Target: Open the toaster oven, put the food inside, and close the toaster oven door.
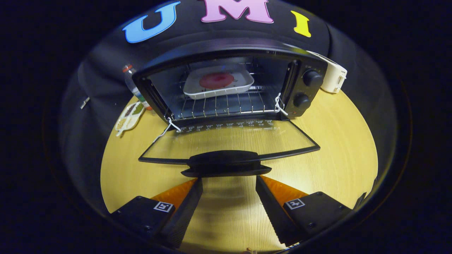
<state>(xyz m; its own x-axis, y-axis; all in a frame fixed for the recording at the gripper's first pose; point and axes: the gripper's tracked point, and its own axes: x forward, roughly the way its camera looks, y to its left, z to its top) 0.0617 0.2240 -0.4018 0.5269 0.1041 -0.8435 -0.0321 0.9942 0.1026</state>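
A black toaster oven [303, 88] stands at the back of a round wooden table, its glass door [229, 139] folded down flat toward me. Inside, on the wire rack [219, 106], sits a white square tray [243, 84] with a round red piece of food [216, 80] on it. The door's black handle [225, 164] lies just ahead of my fingertips. My gripper [229, 181] is open, its two fingers spread apart just short of the handle, with nothing between them but bare table.
A clear bottle with a red cap [134, 84] stands left of the oven, and a flat leaf-shaped dish of grains [130, 118] lies beside it. A white appliance [333, 76] stands behind the oven's right side. The table top [335, 148] extends right of the door.
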